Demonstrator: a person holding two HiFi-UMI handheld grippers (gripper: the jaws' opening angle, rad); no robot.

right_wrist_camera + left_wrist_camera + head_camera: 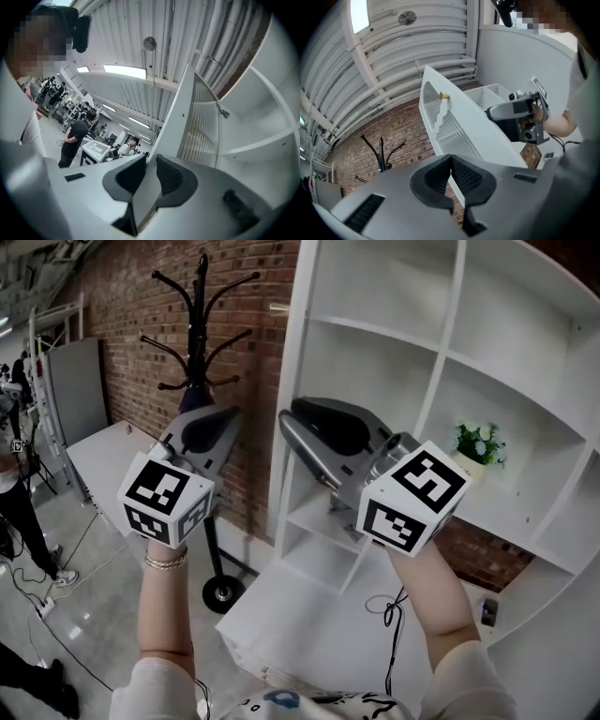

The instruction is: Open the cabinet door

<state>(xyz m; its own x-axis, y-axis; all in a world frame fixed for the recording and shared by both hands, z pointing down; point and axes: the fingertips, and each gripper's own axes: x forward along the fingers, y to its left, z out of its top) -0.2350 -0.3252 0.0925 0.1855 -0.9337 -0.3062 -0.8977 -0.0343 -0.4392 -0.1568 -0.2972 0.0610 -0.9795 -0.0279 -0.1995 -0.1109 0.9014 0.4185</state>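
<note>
A tall white cabinet [441, 357] with open shelves stands before me. Its door [298, 352] is swung out, edge-on in the head view. In both gripper views the door [459, 126] is a white frame around ribbed glass. My right gripper [292, 427] is shut on the door's free edge, and the panel [197, 122] fills the gap between the right gripper's [151, 164] pads. My left gripper [225, 418] hangs left of the door, apart from it. The left gripper's [451, 161] pads meet with nothing between them. The right gripper [491, 112] also shows against the door there.
A black coat stand [199, 343] rises against the brick wall [122, 296], just left of the door. A small potted plant [478, 446] sits on a right-hand shelf. A cable [389, 606] lies on the cabinet's base. People [75, 136] stand in the hall behind.
</note>
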